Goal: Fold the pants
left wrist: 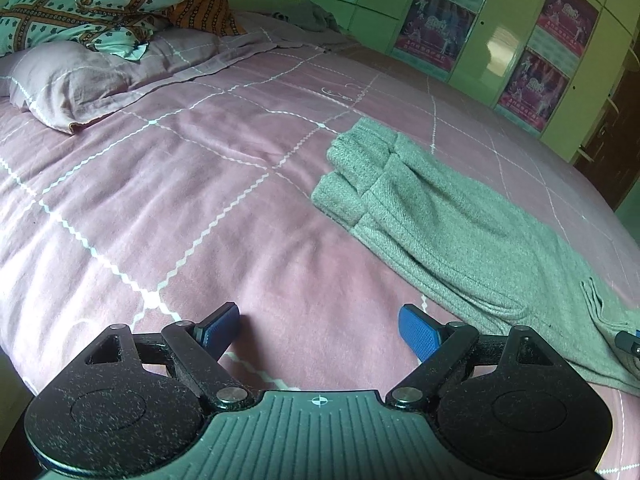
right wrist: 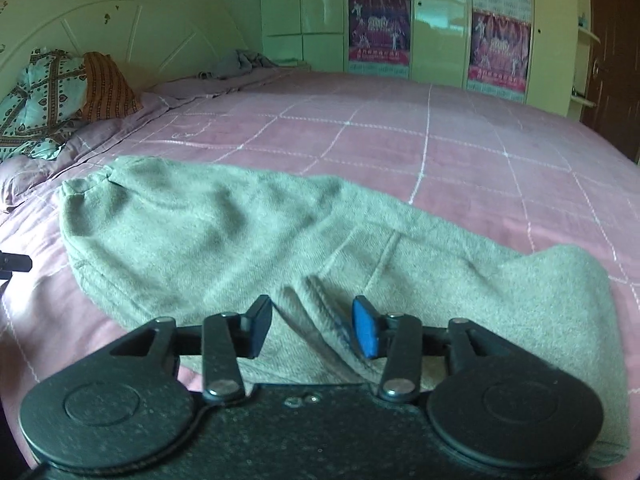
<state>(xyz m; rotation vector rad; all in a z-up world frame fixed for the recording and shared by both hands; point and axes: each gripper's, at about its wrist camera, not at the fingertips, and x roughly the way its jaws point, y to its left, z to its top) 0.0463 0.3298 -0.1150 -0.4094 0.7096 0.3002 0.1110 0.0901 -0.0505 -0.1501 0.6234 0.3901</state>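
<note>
Grey-green knitted pants (left wrist: 440,216) lie folded lengthwise on the pink bed sheet (left wrist: 180,200), cuffs toward the pillows. My left gripper (left wrist: 320,320) hovers open over bare sheet, left of the pants, with nothing between its fingers. In the right wrist view the pants (right wrist: 224,232) stretch away to the left. My right gripper (right wrist: 312,316) sits low over the near end, jaws partly apart. A raised ridge of fabric (right wrist: 316,308) lies between them, close to the blue right pad (right wrist: 366,330); the left pad stands clear of it.
A mauve pillow (left wrist: 68,76) and patterned teal bedding (left wrist: 92,4) sit at the head of the bed. A crumpled grey cloth (right wrist: 240,64) lies at the far corner. A green wardrobe with posters (left wrist: 480,40) lines the far side.
</note>
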